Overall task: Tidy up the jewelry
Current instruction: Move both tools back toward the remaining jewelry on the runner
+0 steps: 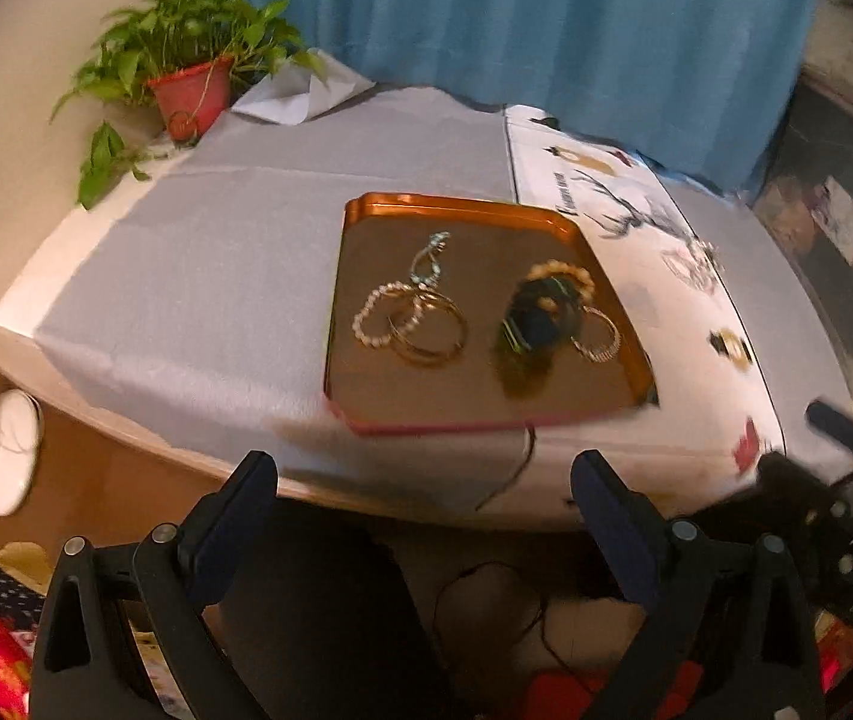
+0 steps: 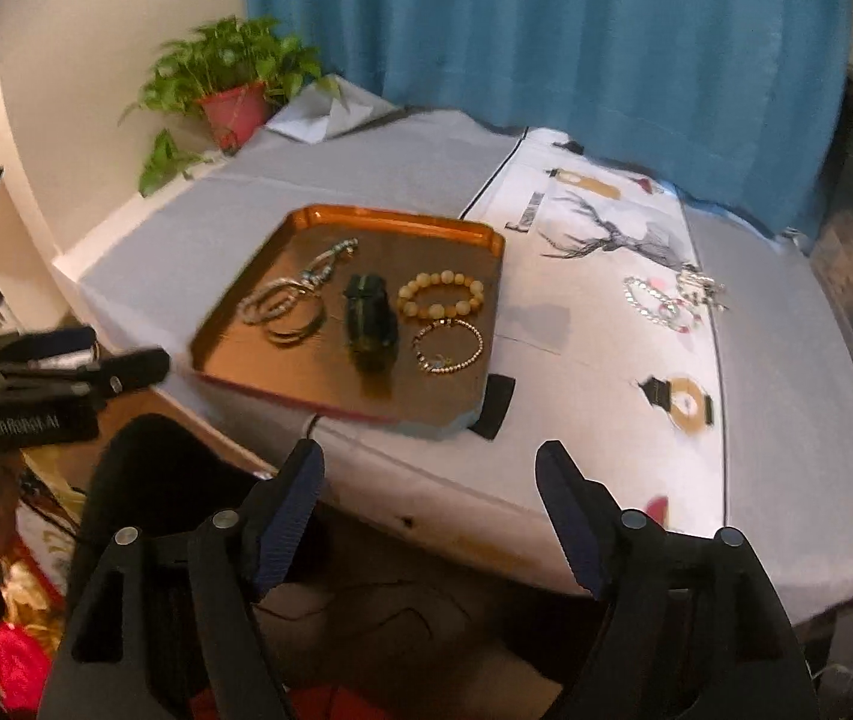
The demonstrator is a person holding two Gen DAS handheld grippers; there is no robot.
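Both grippers are hanging wide open and empty off the table's near edge — left gripper (image 1: 423,501), right gripper (image 2: 429,495). Orange tray (image 2: 306,219) is holding the sorted pieces: amber bead bracelet (image 2: 441,294), gold chain bracelet (image 2: 449,348), bangles (image 2: 288,312). Loose silver pieces (image 2: 672,300) are sitting at 2 o'clock of the tray, well apart. Looks like between picks — next reach goes there. Left gripper's body reads roughly "GenRobot.AI", blurred.

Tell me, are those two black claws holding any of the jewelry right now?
No. The left gripper and right gripper both stand open and empty, short of the table. The bracelets lie loose in the orange tray.
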